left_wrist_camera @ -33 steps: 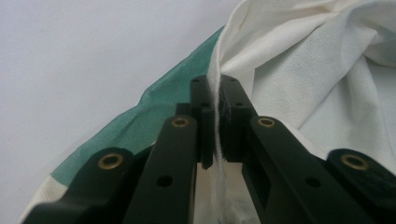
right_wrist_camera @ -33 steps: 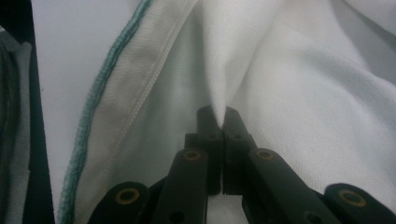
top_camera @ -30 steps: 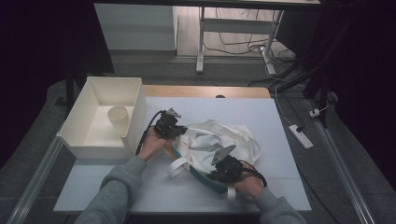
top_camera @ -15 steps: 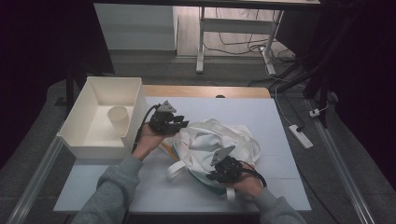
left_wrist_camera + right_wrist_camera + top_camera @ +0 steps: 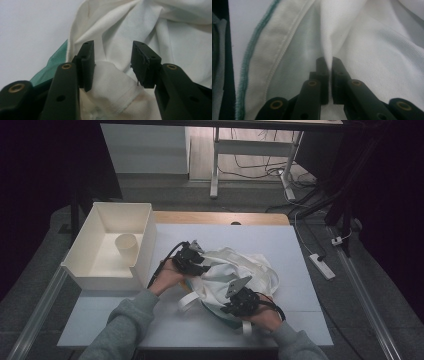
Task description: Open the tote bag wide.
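A dim room surrounds a pale, matte desk (image 5: 280, 245) with a strip of bare wood along its far edge; cables trail on the floor beyond it. On the left of the desk stands a white, straight-walled rectangular box (image 5: 145, 237) with a small cream paper cup (image 5: 126, 248) upright inside. Near the middle of the desk lies a crumpled white garment (image 5: 235, 270) of fine knit cloth, with stitched hems, a green overlocked edge and a patch of green fabric under its near side. No writing can be read anywhere.

The left tool (image 5: 199, 265) sits at the garment's left edge. In the left gripper view (image 5: 113, 58) its black, blocky jaws stand apart, released, having just been opening, with a soft fold of the cloth lying between them but not pinched. The right tool (image 5: 236, 306) rests on the garment's near side. In the right gripper view (image 5: 328, 62) its jaws are clenched on a thin ridge of the white cloth.
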`<state>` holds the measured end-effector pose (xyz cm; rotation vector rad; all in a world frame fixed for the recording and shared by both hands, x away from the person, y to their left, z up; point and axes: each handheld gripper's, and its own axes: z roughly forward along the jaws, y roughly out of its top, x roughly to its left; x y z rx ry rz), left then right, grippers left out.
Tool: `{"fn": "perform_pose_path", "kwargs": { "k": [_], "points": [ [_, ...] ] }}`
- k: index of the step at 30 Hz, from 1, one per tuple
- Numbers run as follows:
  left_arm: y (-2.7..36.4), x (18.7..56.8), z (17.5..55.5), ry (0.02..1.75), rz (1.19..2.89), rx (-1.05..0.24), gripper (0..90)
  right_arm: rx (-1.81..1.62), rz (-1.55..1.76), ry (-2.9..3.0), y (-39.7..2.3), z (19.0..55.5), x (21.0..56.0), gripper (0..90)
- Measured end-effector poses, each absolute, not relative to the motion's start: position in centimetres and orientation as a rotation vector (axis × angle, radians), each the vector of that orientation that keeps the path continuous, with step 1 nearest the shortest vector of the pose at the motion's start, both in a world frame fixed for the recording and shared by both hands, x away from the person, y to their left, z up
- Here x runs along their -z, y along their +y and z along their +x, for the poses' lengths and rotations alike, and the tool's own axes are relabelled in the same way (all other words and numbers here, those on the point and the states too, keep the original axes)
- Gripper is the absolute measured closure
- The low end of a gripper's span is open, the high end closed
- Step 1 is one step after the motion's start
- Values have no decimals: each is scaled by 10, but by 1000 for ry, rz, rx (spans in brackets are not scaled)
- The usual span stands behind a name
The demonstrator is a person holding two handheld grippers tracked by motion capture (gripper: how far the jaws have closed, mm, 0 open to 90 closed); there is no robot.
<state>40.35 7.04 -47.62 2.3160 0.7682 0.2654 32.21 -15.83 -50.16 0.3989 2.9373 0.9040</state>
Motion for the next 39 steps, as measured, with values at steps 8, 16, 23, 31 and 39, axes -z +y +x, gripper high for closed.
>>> {"fn": "perform_pose_path", "kwargs": {
  "k": [8, 16, 23, 31, 39],
  "points": [
    [72, 480, 405, 778, 2321, -244, 520, -1158, 538, 2729, -180, 333, 466, 628],
    [76, 483, 404, 787, 2311, -221, 518, -952, 680, 2460, -189, 367, 460, 502],
    [78, 486, 406, 793, 2304, -206, 522, -869, 722, 2504, -187, 394, 471, 873],
    [81, 489, 409, 806, 2291, -207, 537, -1000, 787, 2367, -193, 413, 461, 896],
    [80, 491, 411, 805, 2287, -205, 543, -953, 906, 2393, -194, 453, 495, 897]
  ]
}}
